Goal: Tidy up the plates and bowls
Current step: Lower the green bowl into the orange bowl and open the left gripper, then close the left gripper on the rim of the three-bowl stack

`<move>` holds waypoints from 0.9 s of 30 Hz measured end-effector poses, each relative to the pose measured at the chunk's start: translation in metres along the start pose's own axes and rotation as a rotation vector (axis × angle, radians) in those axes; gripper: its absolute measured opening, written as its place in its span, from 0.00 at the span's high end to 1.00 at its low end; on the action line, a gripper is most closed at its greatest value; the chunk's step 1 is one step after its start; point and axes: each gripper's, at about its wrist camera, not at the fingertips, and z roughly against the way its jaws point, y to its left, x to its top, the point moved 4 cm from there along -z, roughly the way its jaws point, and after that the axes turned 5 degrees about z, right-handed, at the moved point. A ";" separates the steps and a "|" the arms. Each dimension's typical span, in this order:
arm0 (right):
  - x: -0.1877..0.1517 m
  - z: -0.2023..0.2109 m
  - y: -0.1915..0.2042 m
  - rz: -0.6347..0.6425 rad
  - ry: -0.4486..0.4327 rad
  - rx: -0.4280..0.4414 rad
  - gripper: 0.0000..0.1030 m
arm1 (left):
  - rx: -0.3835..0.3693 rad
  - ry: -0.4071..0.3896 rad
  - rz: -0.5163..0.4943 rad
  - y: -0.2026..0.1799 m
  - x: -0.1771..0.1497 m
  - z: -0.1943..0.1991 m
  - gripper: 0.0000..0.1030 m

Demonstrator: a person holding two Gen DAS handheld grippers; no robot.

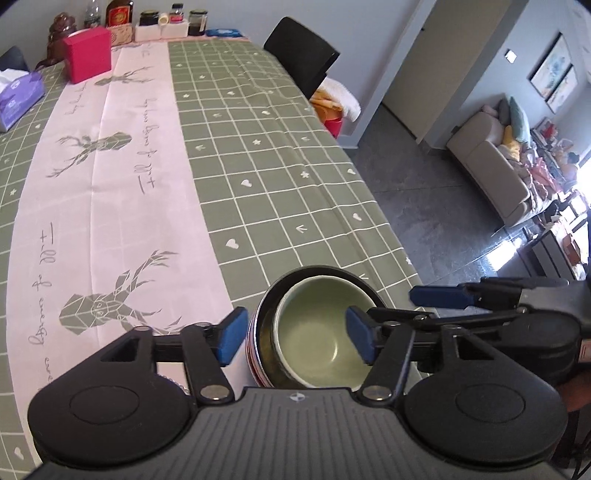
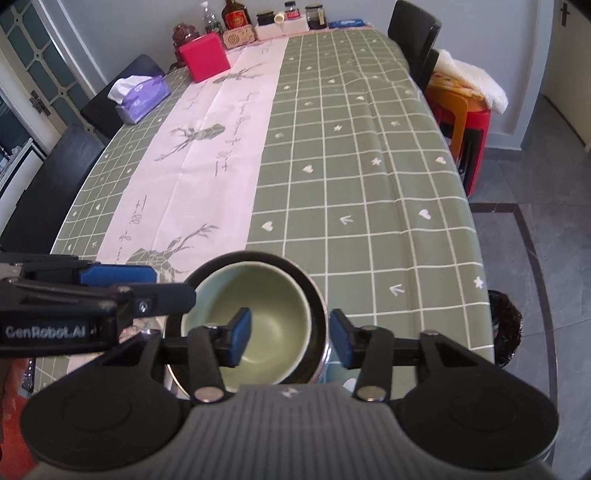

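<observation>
Green checked tablecloth (image 2: 369, 192), near edge: pale green ceramic bowl (image 2: 258, 314) nested in dark metal-rimmed bowl (image 2: 314, 295). L gripper (image 1: 295, 338) & R gripper (image 2: 290, 338) jaws wide apart, straddling rims, gripping nothing.

- I'm in a home's dining area: a long dining table (image 2: 369, 166) under a green checked tablecloth (image 1: 258, 166), with black chairs (image 2: 413, 29) round it.
- Jars and bottles (image 1: 120, 13) line its far end.
- A beige sofa (image 1: 491, 162) and framed pictures (image 1: 554, 74) sit beyond.
</observation>
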 end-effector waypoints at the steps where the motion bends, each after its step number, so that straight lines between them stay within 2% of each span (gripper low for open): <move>1: 0.000 0.001 -0.002 -0.009 -0.007 -0.009 0.31 | -0.003 -0.013 -0.005 0.000 -0.001 0.001 0.23; 3: -0.002 0.003 -0.010 -0.045 -0.018 -0.005 0.25 | -0.007 -0.039 -0.005 0.003 -0.003 0.004 0.16; 9: -0.017 -0.008 -0.027 -0.166 0.030 0.045 0.23 | -0.023 -0.052 0.050 0.022 -0.009 0.000 0.16; 12: -0.025 -0.018 -0.031 -0.200 0.069 0.051 0.23 | -0.031 -0.027 0.098 0.033 -0.014 -0.009 0.15; 19: -0.034 -0.035 -0.034 -0.282 0.119 0.102 0.23 | -0.124 0.063 0.273 0.059 -0.023 -0.038 0.15; 24: -0.037 -0.047 -0.033 -0.317 0.139 0.127 0.24 | -0.146 0.073 0.313 0.064 -0.028 -0.050 0.15; 27: -0.039 -0.052 -0.035 -0.349 0.137 0.149 0.27 | -0.164 0.083 0.324 0.064 -0.034 -0.055 0.16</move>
